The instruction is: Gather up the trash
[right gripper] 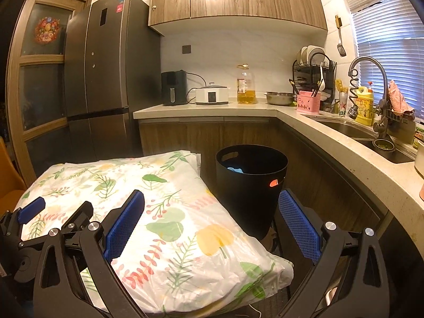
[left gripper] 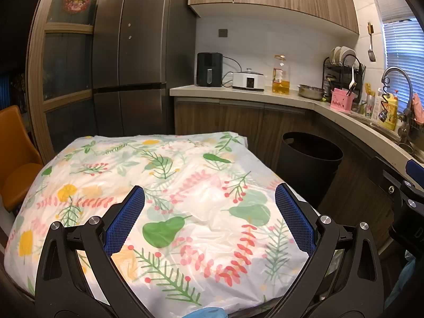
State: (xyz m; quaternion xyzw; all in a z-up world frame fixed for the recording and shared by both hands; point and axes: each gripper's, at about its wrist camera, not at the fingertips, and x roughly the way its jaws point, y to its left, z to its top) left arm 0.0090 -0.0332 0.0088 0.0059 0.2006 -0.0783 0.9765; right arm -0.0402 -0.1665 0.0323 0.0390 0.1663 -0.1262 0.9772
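A black round trash bin point(right gripper: 246, 201) stands on the floor by the table's far right corner, and it also shows in the left wrist view point(left gripper: 304, 175). A crumpled blue item point(right gripper: 235, 170) lies inside it, and something orange-red point(right gripper: 273, 183) shows through its handle hole. My right gripper point(right gripper: 211, 193) hangs open and empty over the table's right edge, short of the bin. My left gripper point(left gripper: 210, 188) is open and empty above the floral tablecloth point(left gripper: 185, 175). A blue crumpled thing point(left gripper: 209, 312) peeks in at the bottom edge; what it is stays unclear.
An L-shaped kitchen counter point(right gripper: 291, 114) runs behind and to the right, with an oil bottle point(right gripper: 246, 87), a steel bowl, a dish rack and a sink point(right gripper: 344, 129). A dark fridge point(right gripper: 106, 66) stands behind the table, and an orange chair point(left gripper: 16, 159) at its left.
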